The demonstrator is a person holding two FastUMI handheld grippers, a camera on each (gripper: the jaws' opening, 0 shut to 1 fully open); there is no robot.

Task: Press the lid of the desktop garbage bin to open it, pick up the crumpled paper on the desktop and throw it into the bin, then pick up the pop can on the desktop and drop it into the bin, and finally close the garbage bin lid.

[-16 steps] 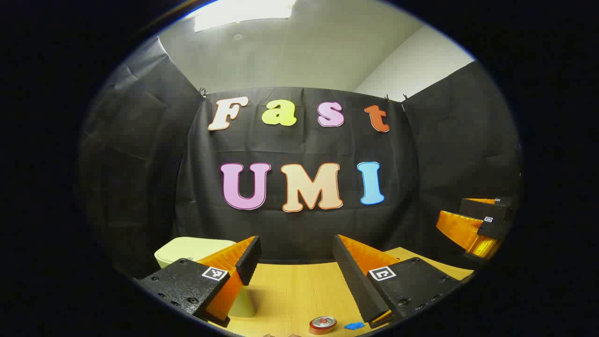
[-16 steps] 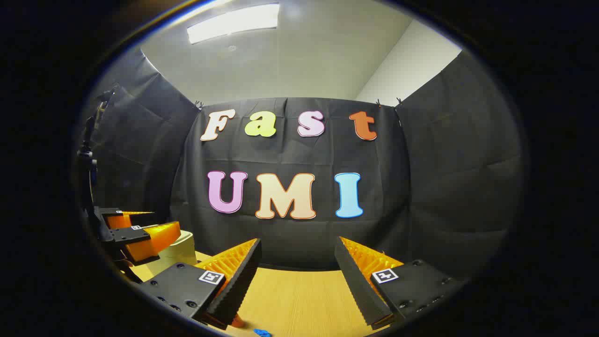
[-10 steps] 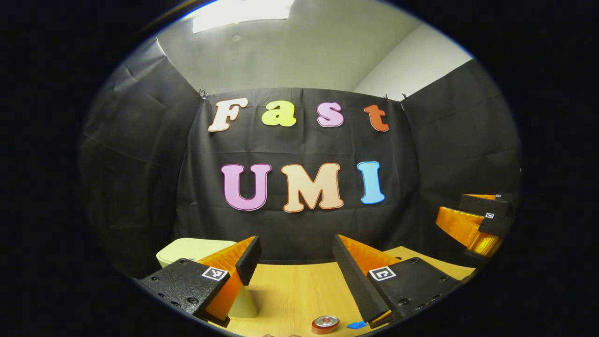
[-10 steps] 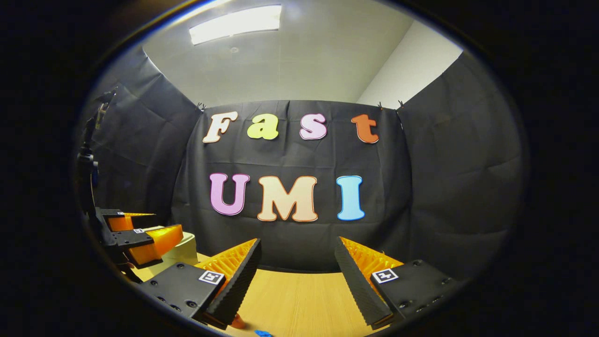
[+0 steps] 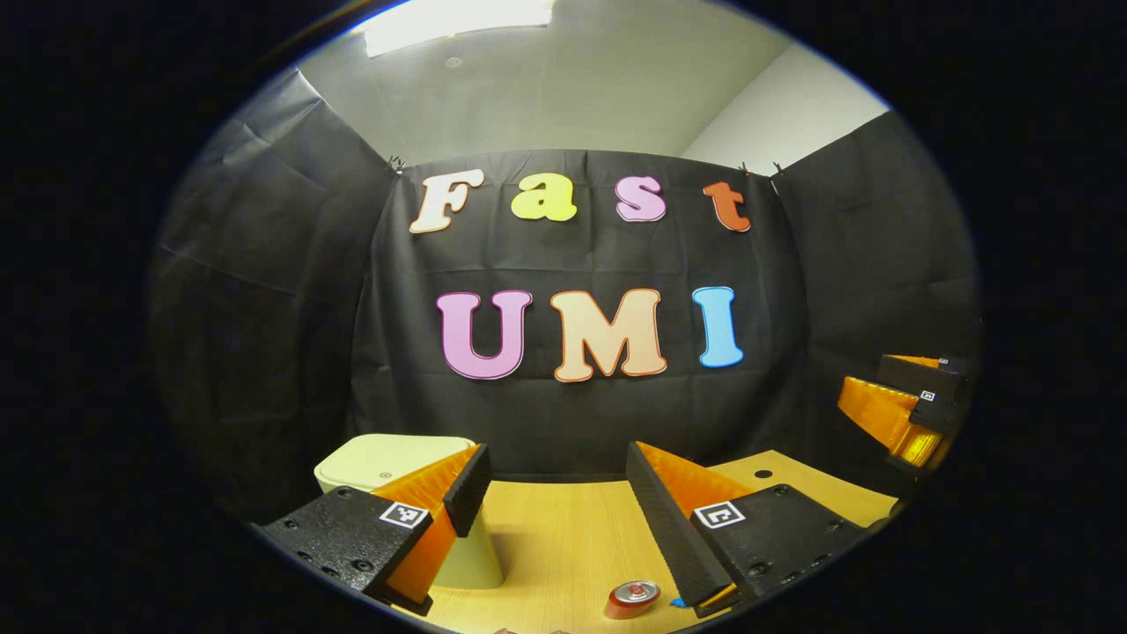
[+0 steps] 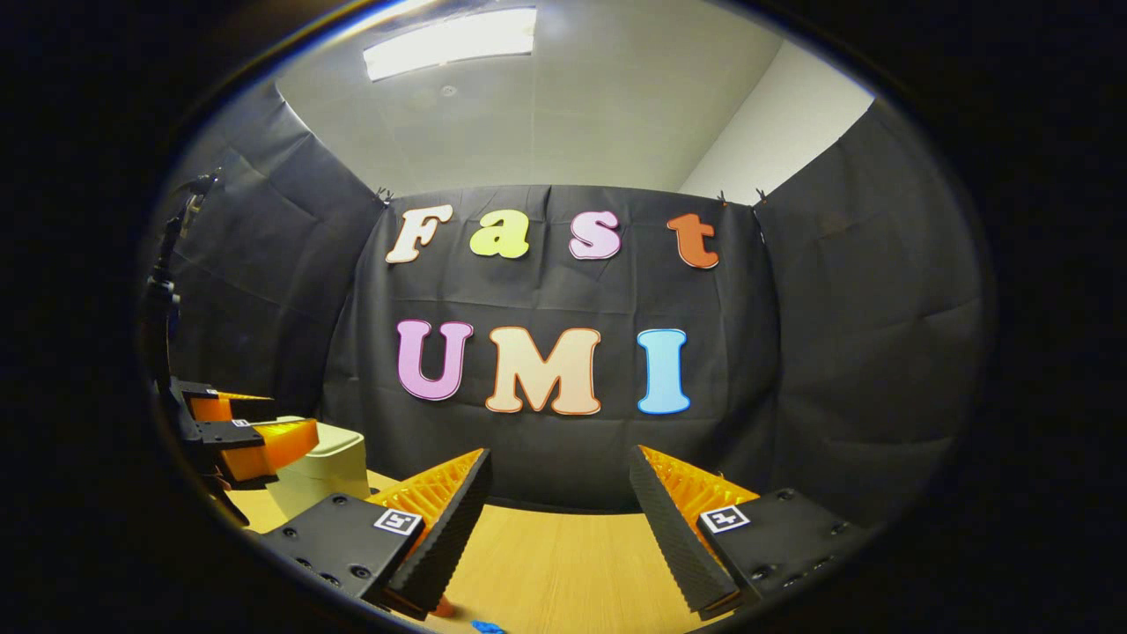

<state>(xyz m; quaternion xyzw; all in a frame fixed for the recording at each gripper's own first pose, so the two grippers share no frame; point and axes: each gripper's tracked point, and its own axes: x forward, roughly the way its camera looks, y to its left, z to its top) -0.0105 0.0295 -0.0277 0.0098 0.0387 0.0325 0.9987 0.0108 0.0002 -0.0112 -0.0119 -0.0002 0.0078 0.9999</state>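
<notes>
Left gripper (image 5: 556,480): jaws spread wide, nothing between them, held above the wooden desktop (image 5: 563,537) and aimed at the black booth wall. Right gripper (image 6: 560,484): likewise spread wide with nothing held, over the same desktop. In the left gripper view the right gripper appears far off at the right edge, raised above the desk; its jaw gap cannot be judged from that angle. In the right gripper view the left gripper appears at the left edge, in front of and partly covering the garbage bin (image 5: 401,462). Bin: pale yellow-green, upright on the desktop, lid down and flat on top; its contents cannot be seen with the lid shut. In the left gripper view the bin stands just behind the left-hand finger, which hides part of its front; the body tapers downward and shows below that finger. In the right gripper view the bin stands to the left, well apart from the right gripper's fingers. Pop can (image 5: 632,599): red with a silver top, tilted on the desktop at the bottom of the left gripper view, below the gap between the fingers and just beside the base of the right-hand finger, not touched by either. A small blue object (image 6: 485,627) lies on the desktop at the bottom edge of the right gripper view; too little of it shows to identify.
</notes>
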